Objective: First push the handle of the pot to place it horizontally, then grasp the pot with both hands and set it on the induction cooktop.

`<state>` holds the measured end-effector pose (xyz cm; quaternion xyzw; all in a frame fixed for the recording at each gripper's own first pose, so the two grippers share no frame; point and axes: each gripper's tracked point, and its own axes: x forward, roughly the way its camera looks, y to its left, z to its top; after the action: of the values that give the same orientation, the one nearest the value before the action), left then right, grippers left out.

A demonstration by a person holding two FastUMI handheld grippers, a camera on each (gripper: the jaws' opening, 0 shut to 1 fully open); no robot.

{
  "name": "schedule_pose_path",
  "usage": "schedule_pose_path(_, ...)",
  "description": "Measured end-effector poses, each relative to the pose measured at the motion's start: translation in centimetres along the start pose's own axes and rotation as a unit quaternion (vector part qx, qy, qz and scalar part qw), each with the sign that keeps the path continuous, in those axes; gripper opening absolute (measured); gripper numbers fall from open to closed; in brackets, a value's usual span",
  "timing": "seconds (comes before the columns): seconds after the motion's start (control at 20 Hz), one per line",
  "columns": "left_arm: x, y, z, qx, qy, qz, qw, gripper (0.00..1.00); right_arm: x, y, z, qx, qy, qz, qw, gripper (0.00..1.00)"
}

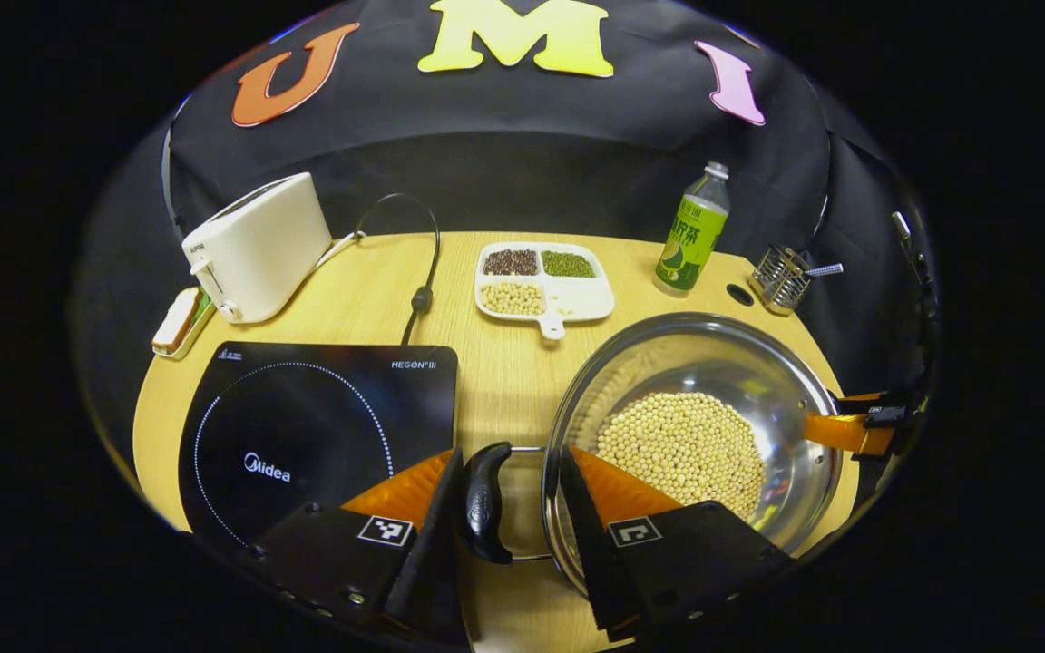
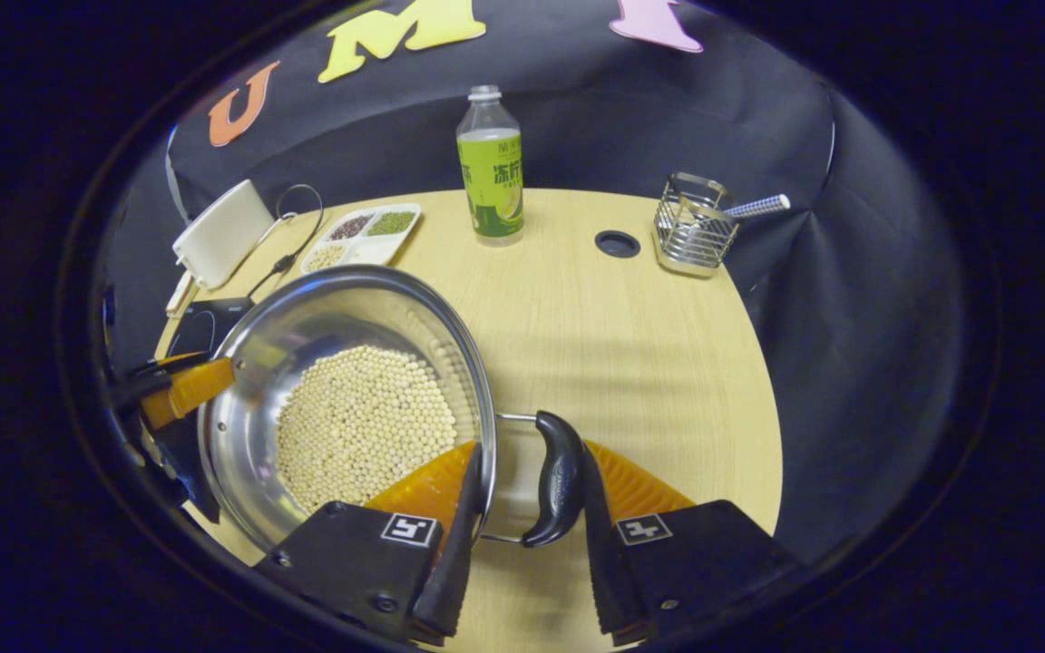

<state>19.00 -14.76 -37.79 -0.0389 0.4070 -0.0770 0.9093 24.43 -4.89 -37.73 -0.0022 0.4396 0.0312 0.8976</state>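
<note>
Pot (image 1: pixel 695 435) w/ soybeans sits on table (image 1: pixel 504 372). We judge it heavy, steel slick. Left gripper (image 1: pixel 504 508) and right gripper (image 2: pixel 522 490) both wide, straddling black handles (image 1: pixel 484 503) between fingers. Grip there.

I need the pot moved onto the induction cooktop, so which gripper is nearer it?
Left gripper, beside the induction cooktop. Right gripper is across the pot.
</note>
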Motion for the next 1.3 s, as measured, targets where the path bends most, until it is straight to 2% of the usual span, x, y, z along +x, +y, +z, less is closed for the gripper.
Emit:
schedule_pose_path(0.05,0.1,-0.1,-0.1,0.005,0.003,-0.004,1.0,0.62,0.0,-0.1,0.2,0.0,-0.007,0.001,1.0,0.55)
schedule_pose_path(0.1,-0.1,-0.1,-0.4,0.011,0.008,-0.006,1.0,0.73,0.1,-0.3,-0.1,-0.002,0.001,0.002,1.0,0.55)
schedule_pose_path(0.15,0.3,0.1,-0.7,0.009,0.013,-0.008,1.0,0.61,0.2,-0.3,-0.3,0.004,0.005,0.004,1.0,0.55)
schedule_pose_path(0.2,0.6,-0.2,-1.4,-0.001,0.028,-0.013,1.0,0.73,0.4,-0.4,-0.6,0.008,0.011,0.008,1.0,0.55)
schedule_pose_path(0.25,0.7,-0.6,-2.2,-0.012,0.043,-0.018,0.999,0.63,0.4,-0.5,-0.4,0.013,0.004,0.012,1.0,0.56)
schedule_pose_path(0.45,0.7,-1.0,-2.8,-0.007,0.063,-0.026,0.998,0.63,0.8,-1.2,-0.3,-0.002,0.006,0.017,1.0,0.56)
schedule_pose_path(0.55,0.8,-1.2,-4.2,-0.02,0.09,-0.027,0.995,0.63,0.8,-1.6,-0.4,-0.005,0.008,0.019,1.0,0.55)
schedule_pose_path(0.7,1.2,-1.5,-4.2,-0.031,0.085,-0.037,0.995,0.63,0.7,-1.7,-0.5,-0.003,0.01,0.018,1.0,0.56)
schedule_pose_path(0.85,1.5,-1.4,-4.5,-0.02,0.085,-0.029,0.996,0.72,0.7,-1.7,-0.4,-0.003,0.01,0.017,1.0,0.56)
schedule_pose_path(0.9,1.2,-1.3,-4.4,-0.019,0.079,-0.029,0.996,0.71,0.7,-1.7,-0.4,-0.003,0.01,0.017,1.0,0.56)
schedule_pose_path(0.95,1.7,-1.5,-4.5,-0.024,0.081,-0.031,0.996,0.65,0.6,-1.6,-0.4,-0.001,0.009,0.018,1.0,0.56)
schedule_pose_path(1.0,1.1,-1.5,-4.4,-0.026,0.08,-0.035,0.996,0.75,0.8,-1.7,-0.3,0.0,0.008,0.018,1.0,0.56)
schedule_pose_path(1.05,1.2,-1.4,-4.3,-0.03,0.079,-0.042,0.996,0.52,0.7,-1.7,-0.4,0.0,0.009,0.017,1.0,0.56)
schedule_pose_path(1.1,1.3,-1.6,-4.4,-0.033,0.078,-0.048,0.995,0.6,0.8,-1.6,-0.4,0.0,0.01,0.015,1.0,0.56)
schedule_pose_path(1.25,1.0,-1.7,-4.1,-0.038,0.072,-0.058,0.995,0.54,0.7,-1.5,-0.3,0.0,0.008,0.015,1.0,0.56)
schedule_pose_path(1.3,1.0,-1.7,-3.8,-0.038,0.07,-0.058,0.995,0.64,0.6,-1.4,-0.4,0.004,0.01,0.015,1.0,0.56)
